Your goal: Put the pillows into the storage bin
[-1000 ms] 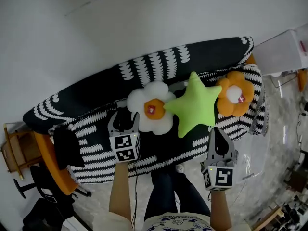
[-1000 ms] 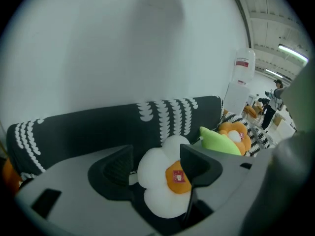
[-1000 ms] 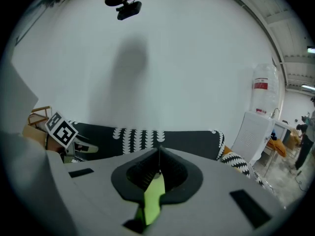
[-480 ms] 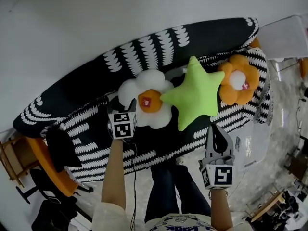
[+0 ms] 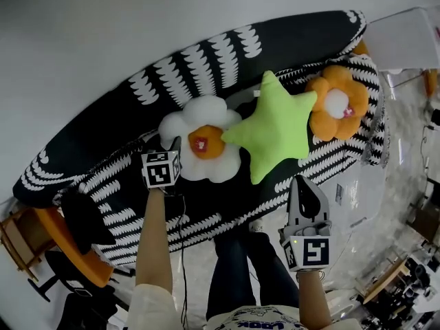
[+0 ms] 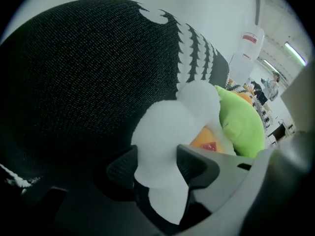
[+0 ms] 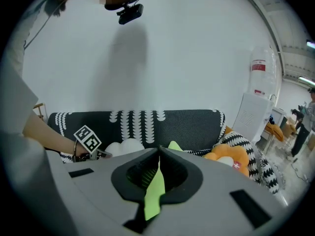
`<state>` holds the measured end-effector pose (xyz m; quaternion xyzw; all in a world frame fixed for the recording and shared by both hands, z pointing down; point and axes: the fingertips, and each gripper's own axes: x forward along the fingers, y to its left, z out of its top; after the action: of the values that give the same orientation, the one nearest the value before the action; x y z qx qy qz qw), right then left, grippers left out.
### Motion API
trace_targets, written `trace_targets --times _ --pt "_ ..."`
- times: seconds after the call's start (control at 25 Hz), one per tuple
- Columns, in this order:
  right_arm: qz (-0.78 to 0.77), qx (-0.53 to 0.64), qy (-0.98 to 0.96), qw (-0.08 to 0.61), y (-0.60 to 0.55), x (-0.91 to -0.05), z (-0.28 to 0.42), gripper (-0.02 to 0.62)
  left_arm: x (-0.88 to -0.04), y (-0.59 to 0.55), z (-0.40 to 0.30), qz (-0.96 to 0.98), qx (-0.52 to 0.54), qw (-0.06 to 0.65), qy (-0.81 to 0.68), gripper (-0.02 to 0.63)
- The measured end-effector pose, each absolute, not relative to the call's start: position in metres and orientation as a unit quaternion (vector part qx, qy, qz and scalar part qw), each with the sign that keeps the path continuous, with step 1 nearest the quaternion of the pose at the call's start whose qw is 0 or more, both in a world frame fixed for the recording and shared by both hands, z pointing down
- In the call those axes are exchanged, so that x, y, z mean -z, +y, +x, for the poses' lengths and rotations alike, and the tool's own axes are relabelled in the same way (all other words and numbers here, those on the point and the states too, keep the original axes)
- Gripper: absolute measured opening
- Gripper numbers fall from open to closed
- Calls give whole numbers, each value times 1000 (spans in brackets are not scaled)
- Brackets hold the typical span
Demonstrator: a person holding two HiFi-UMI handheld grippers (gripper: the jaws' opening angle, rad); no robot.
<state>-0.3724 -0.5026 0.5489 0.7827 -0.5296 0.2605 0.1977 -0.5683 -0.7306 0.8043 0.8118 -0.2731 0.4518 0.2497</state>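
Three pillows lie in a row on the black-and-white sofa [image 5: 227, 47]: a white flower pillow [image 5: 199, 146] with an orange centre, a green star pillow [image 5: 275, 130] and an orange flower pillow [image 5: 337, 108]. My left gripper [image 5: 175, 146] is at the white flower's left edge. In the left gripper view one white petal [image 6: 160, 146] fills the gap of the left gripper [image 6: 160, 168]; the jaws have just been closing and both pads touch it. My right gripper [image 5: 303, 181] hangs in front of the sofa, below the star, shut and empty [image 7: 158, 154].
A black item [image 5: 86, 215] lies on the sofa's left end. An orange seat [image 5: 75, 253] and a wooden frame [image 5: 20, 236] stand at the left. A white appliance [image 5: 412, 36] stands at the sofa's right end. My legs [image 5: 240, 267] are in front of the sofa.
My left gripper has gone forward and down to the white flower pillow and now has a petal between its jaws. The right gripper has sunk a little.
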Motion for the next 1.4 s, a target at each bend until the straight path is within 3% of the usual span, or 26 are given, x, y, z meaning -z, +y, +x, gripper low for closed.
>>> trace_targets --times 0.28,0.52,1.4 --pt "786 -265 -530 177 -502 -543 -384 18 -793 -723 -569 808 -458 239 -284 141" --pt "787 -253 -537 169 -495 -520 -390 18 -755 -707 -570 818 -449 230 -277 86" --pt "839 -169 -508 95 -405 -373 -339 17 -507 -655 -573 844 -379 167 -339 57"
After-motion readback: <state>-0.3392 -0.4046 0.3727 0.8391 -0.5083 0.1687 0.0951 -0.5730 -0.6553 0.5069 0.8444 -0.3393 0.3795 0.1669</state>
